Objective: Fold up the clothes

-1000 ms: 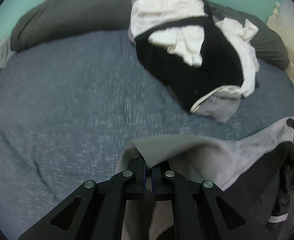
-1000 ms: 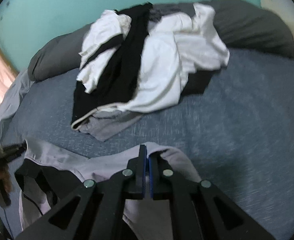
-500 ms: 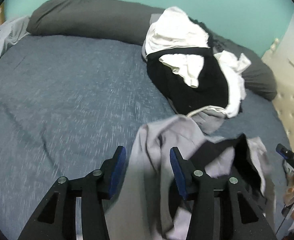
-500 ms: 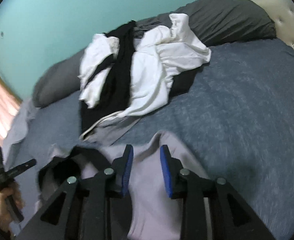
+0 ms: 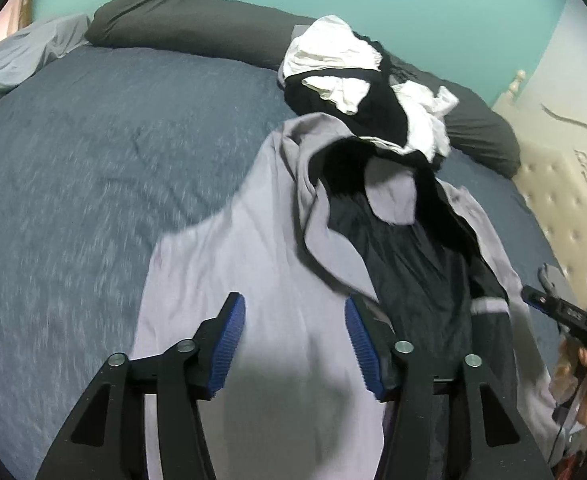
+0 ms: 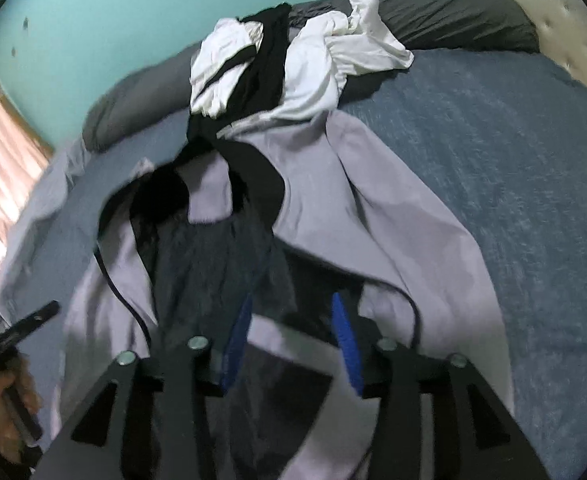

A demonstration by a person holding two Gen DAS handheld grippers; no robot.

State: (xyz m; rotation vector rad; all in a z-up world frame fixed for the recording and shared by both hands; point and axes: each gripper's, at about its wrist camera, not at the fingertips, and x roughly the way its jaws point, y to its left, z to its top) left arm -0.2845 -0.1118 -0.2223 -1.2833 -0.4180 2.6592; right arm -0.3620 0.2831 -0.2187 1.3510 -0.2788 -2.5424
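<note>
A light grey jacket with a dark lining (image 5: 277, 264) lies spread open on the blue bed cover, hood end away from me. It also shows in the right wrist view (image 6: 333, 200). My left gripper (image 5: 293, 336) is open and empty above the jacket's left grey panel. My right gripper (image 6: 293, 340) is open and empty above the dark lining near the hem. The right gripper also shows at the right edge of the left wrist view (image 5: 565, 312), and the left one at the left edge of the right wrist view (image 6: 13, 336).
A pile of white and black clothes (image 5: 357, 92) (image 6: 285, 60) lies behind the jacket against long dark grey pillows (image 5: 181, 20). The blue bed cover (image 5: 73, 180) extends left. A cream tufted headboard (image 5: 565, 184) stands at the right. A pale sheet (image 5: 13, 60) lies far left.
Both grippers were shut on the jacket's edge and held it up; they opened and let go. The jacket now lies spread on the bed, and both grippers have risen above it.
</note>
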